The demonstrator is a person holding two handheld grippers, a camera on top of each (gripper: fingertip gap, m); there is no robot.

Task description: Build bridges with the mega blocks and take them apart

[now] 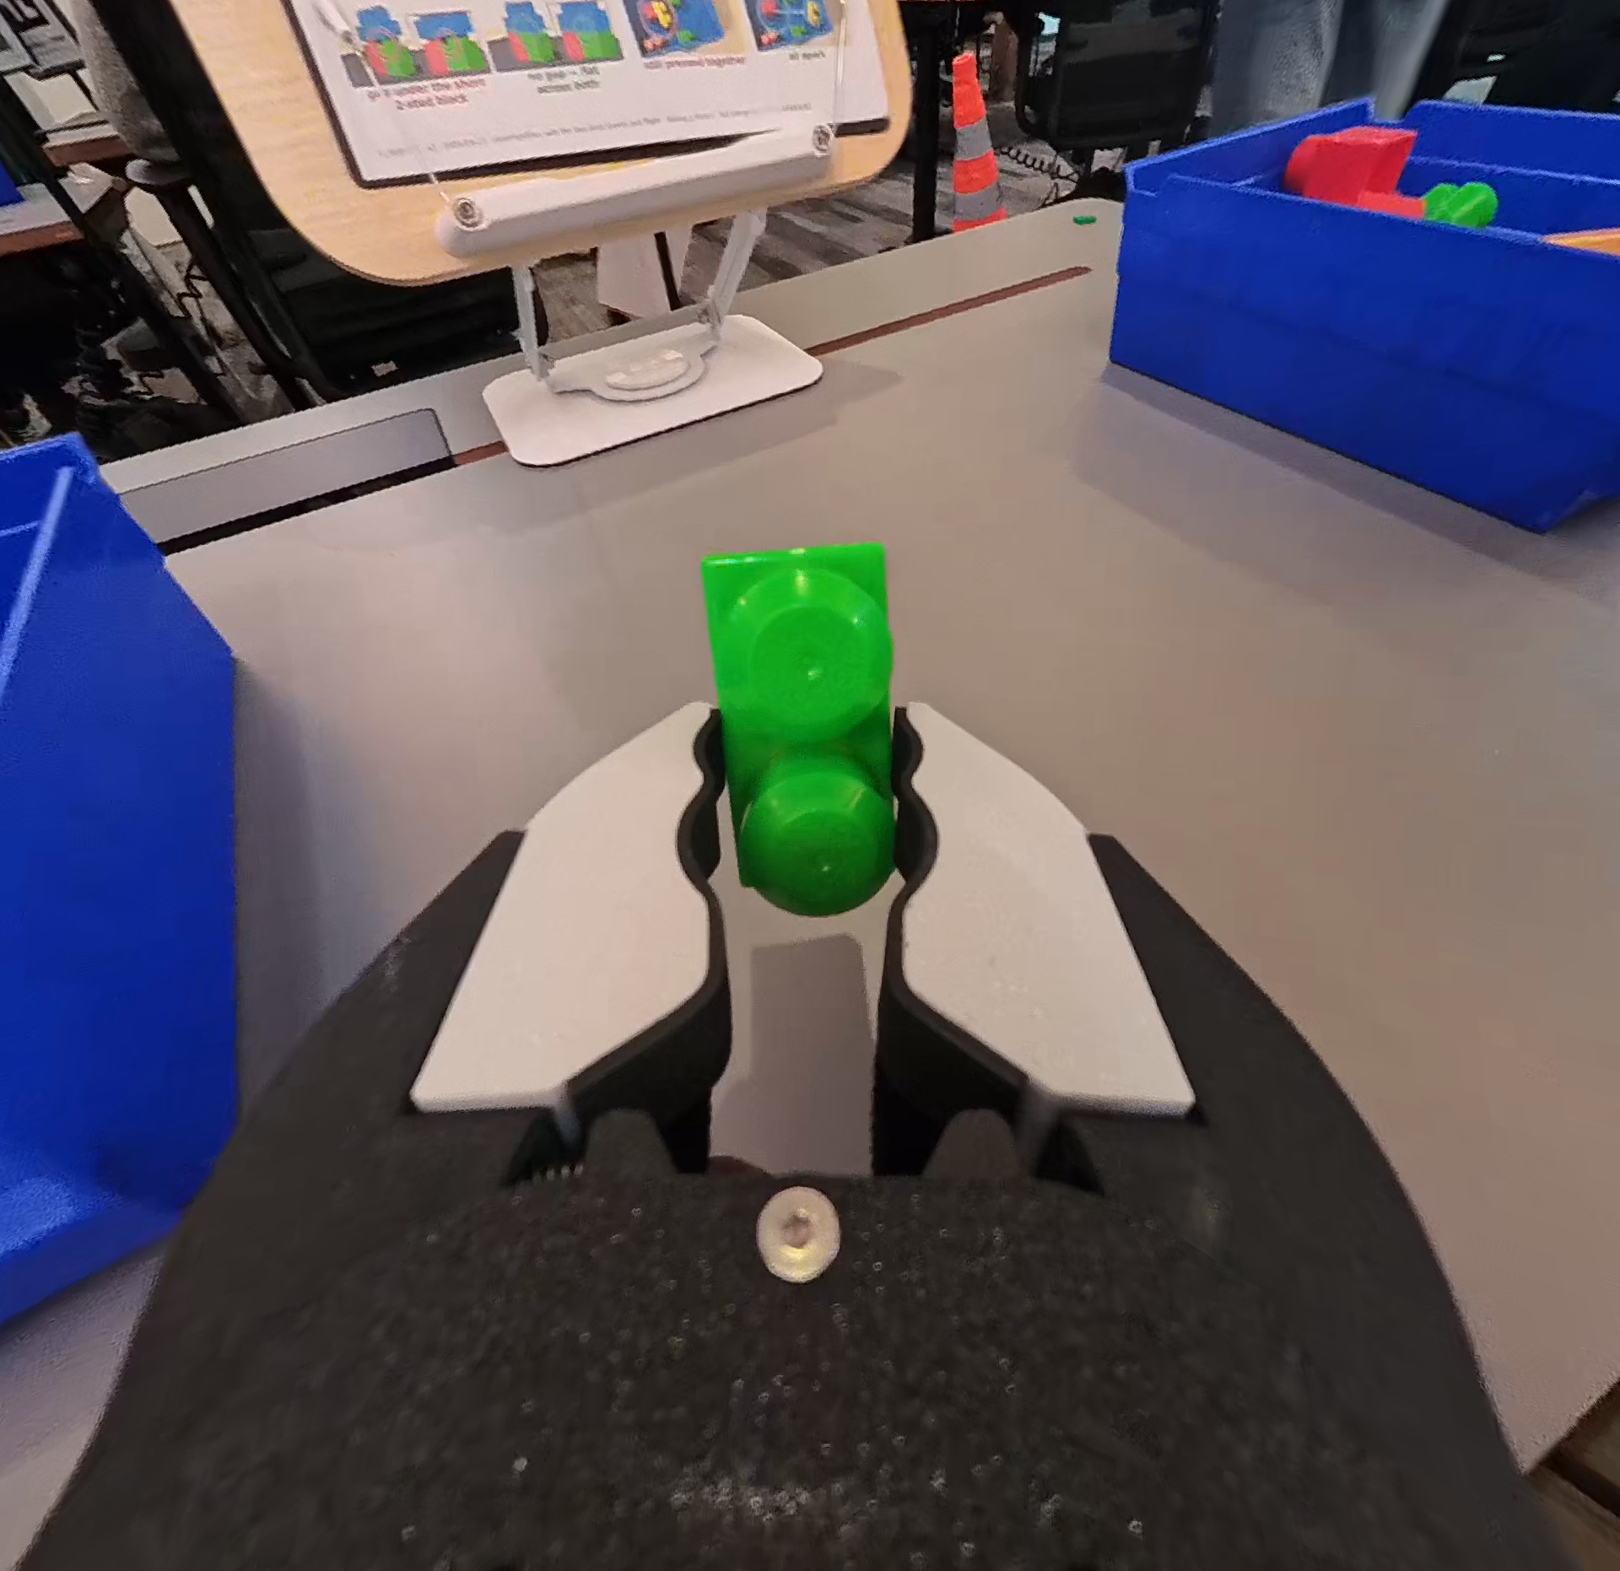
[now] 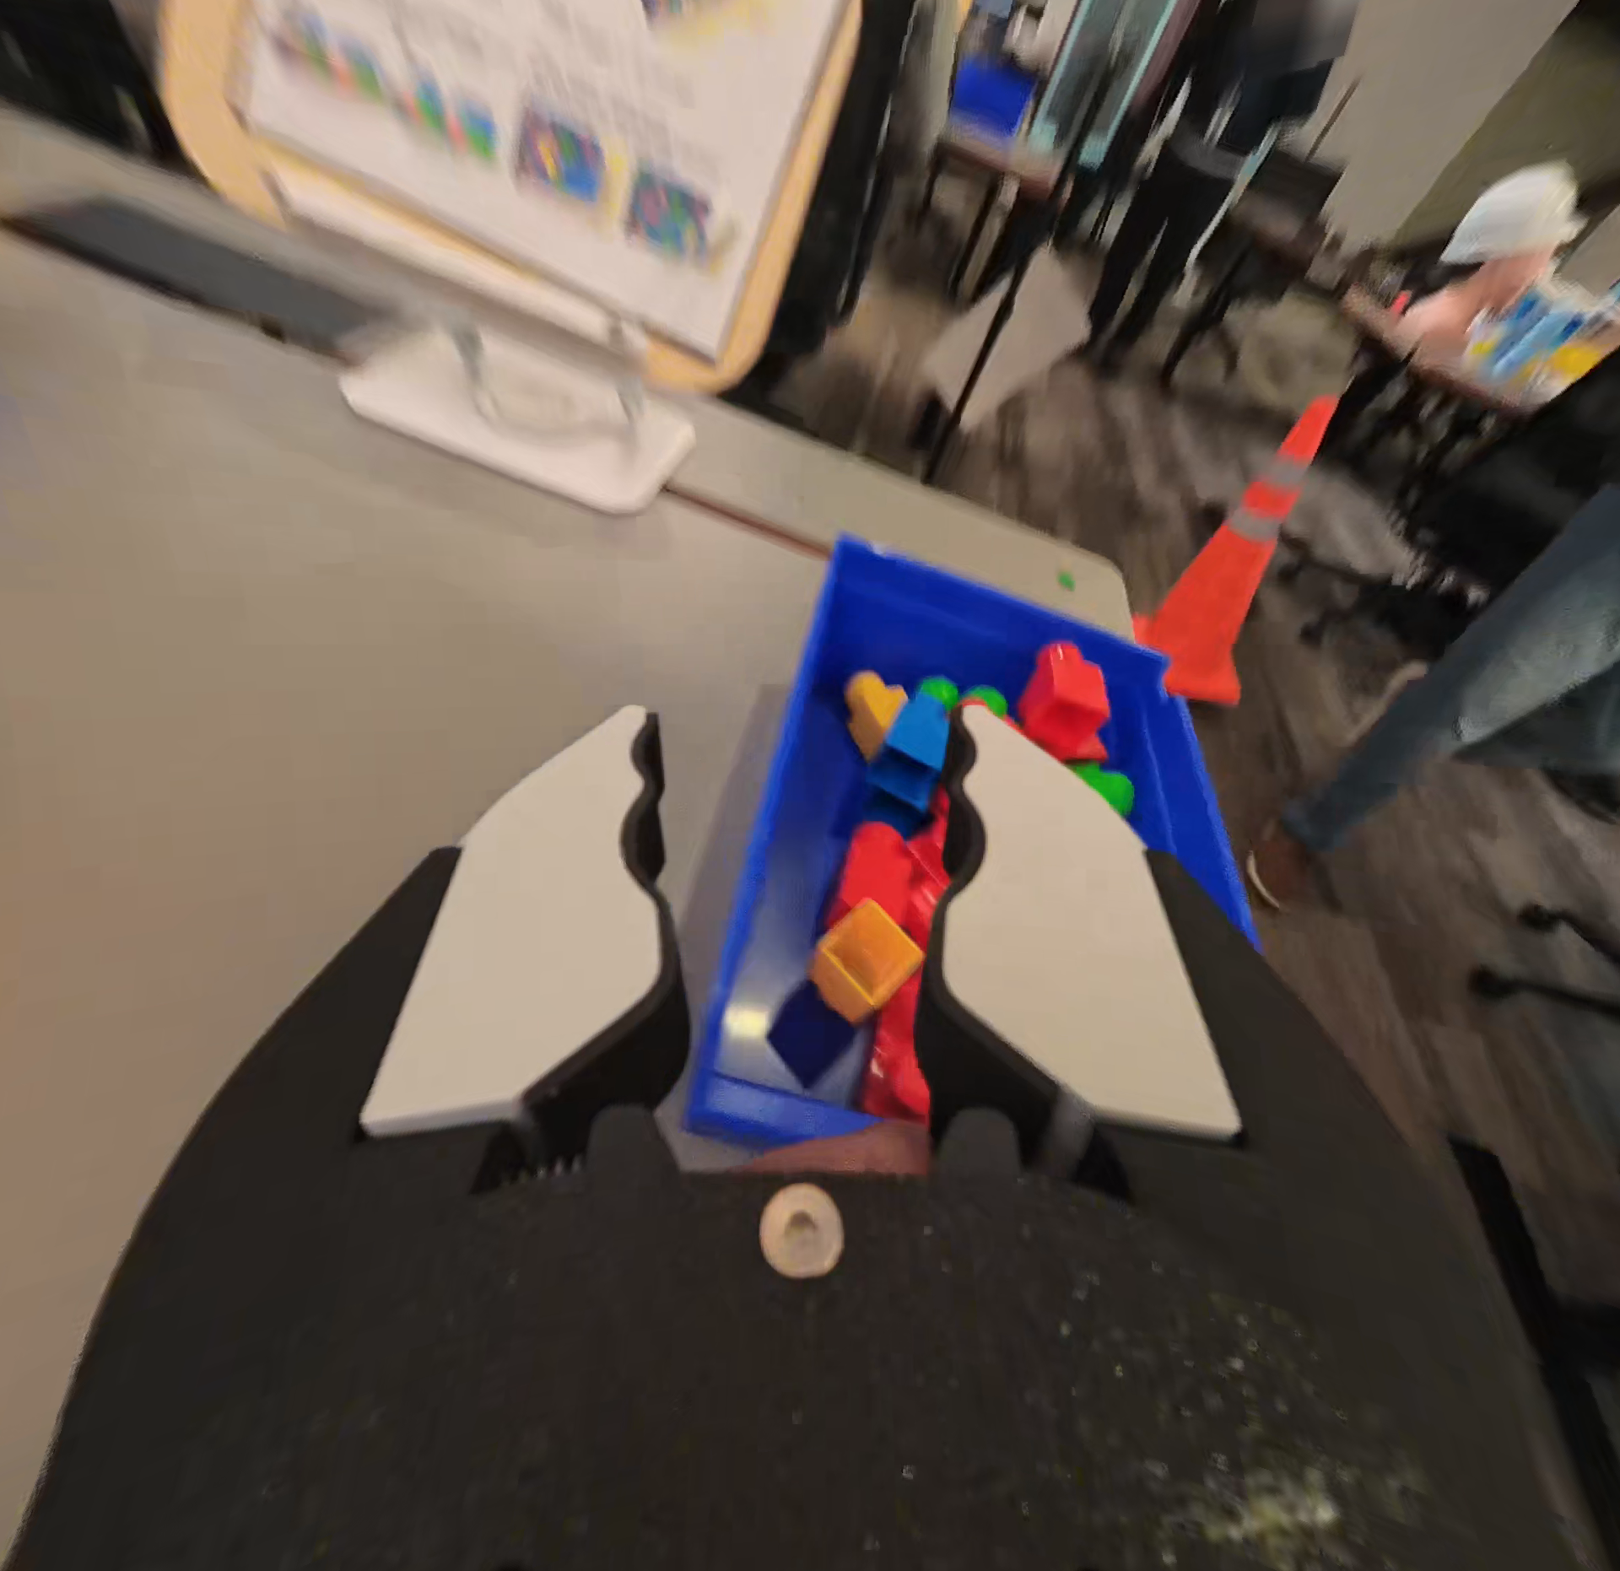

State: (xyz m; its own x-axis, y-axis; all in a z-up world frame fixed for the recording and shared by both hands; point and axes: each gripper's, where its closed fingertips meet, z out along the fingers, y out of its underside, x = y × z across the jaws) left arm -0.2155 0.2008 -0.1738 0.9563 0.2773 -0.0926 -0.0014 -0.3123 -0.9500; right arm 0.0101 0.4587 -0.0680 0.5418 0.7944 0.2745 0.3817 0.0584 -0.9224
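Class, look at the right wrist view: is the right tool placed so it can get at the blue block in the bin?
Probably yes. The right tool is open and empty above the open-topped blue bin, and the blue block lies on top of the pile, uncovered, though an orange block crowds it.

A grey table (image 1: 1227, 740) stood before a patterned dark floor (image 2: 1096, 477); beyond its far edge stood an orange traffic cone (image 2: 1227, 582).
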